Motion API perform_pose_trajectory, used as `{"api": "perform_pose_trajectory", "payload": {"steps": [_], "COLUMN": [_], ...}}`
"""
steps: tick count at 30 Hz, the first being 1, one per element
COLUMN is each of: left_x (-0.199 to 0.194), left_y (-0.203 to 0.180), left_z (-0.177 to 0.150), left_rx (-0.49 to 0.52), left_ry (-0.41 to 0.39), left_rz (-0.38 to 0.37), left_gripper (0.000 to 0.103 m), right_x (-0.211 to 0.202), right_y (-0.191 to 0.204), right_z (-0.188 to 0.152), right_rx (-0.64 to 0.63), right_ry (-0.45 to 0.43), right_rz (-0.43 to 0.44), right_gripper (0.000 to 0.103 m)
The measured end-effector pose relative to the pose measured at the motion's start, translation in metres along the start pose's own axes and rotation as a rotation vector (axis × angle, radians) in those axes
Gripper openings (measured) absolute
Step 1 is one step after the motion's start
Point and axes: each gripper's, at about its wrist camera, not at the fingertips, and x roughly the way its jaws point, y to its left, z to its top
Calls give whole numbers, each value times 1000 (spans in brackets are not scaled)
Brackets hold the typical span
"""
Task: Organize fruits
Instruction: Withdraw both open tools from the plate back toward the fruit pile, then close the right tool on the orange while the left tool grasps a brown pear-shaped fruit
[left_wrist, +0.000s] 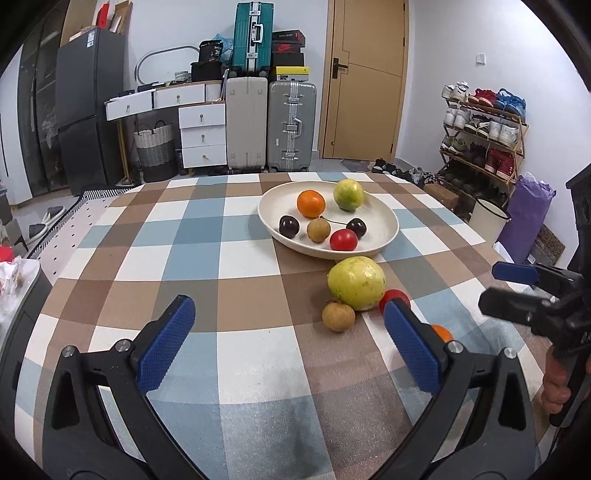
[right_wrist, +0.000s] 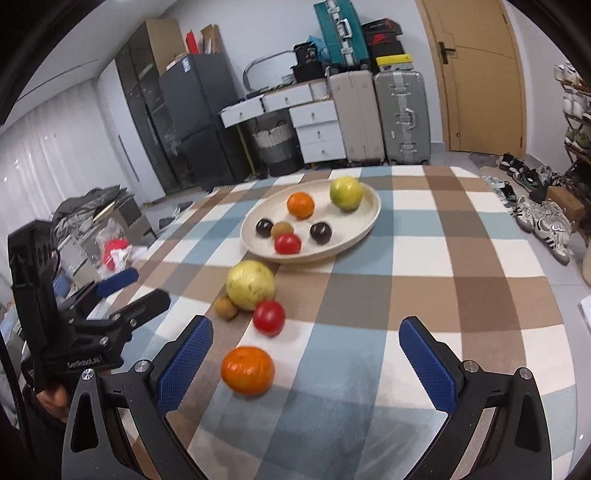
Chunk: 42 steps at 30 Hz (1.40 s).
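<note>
Four loose fruits are sitting mid-frame on the checked tablecloth (right_wrist: 424, 229): yellow-green guava (right_wrist: 251, 283), brown longan (right_wrist: 226, 307), red tomato (right_wrist: 269, 316), orange (right_wrist: 248, 370). Cream plate (right_wrist: 373, 218) above is holding six more. Left gripper (left_wrist: 290, 339) and right gripper (right_wrist: 306, 360) are both gaping wide, empty. Suitcases (right_wrist: 380, 114) are lining the far wall.

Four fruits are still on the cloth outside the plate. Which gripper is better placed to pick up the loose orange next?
Right, probably. The right gripper is open with the loose orange just ahead, near its left finger. From the left gripper, also open and empty, that orange sits beyond its right finger, mostly hidden.
</note>
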Motion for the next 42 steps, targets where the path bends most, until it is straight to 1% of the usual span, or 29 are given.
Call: {"api": "perform_pose_trajectory", "payload": {"steps": [2, 4, 7, 9, 14, 16, 19, 21, 28, 30, 32, 33, 35, 36, 38, 39, 42], "left_x": [1, 3, 5, 6, 8, 9, 11, 13, 13, 15, 17, 19, 21, 22, 21, 22, 23], "left_y": [-2, -4, -4, -4, -3, -3, -5, -7, -8, -8, -9, -10, -12, -13, -16, -17, -19], "left_z": [-2, -3, -3, -3, -3, -3, -3, -3, -3, -3, -3, -4, -5, -5, -6, -6, -6], "left_rx": [1, 15, 18, 15, 8, 12, 24, 33, 41, 44, 48, 50, 58, 65, 77, 84, 88], "left_ry": [2, 9, 15, 17, 21, 25, 34, 38, 34, 43, 53, 65, 80, 79, 79, 81, 87], "left_rz": [-17, -19, -27, -27, -20, -16, -2, -2, -19, -20, -30, -36, -39, -40, -44, -43, -43], "left_gripper": [102, 102, 102, 102, 102, 102, 102, 102, 102, 102, 102, 102, 102, 102, 102, 102, 102], "right_x": [1, 3, 7, 11, 23, 26, 32, 36, 48, 49, 51, 52, 53, 53, 54, 54, 54], "right_y": [3, 4, 5, 7, 11, 13, 18, 20, 29, 32, 35, 37, 39, 41, 43, 43, 43], "right_z": [-3, -6, -9, -11, -15, -18, -22, -24, -28, -27, -27, -27, -26, -26, -27, -27, -27], "right_rx": [-5, 1, 2, -2, 1, 3, -7, -11, -50, -67, -78, -85, -93, -97, -102, -104, -103], "right_ry": [10, 24, 42, 62, 108, 125, 151, 165, 197, 199, 201, 202, 203, 203, 201, 202, 196], "right_rz": [-1, 22, 17, 25, 13, 15, 14, 20, 3, -1, 2, 4, 13, 17, 32, 35, 33], "right_gripper": [103, 103, 103, 102, 101, 99, 92, 85, 76, 70, 66, 61, 55, 53, 44, 42, 41]}}
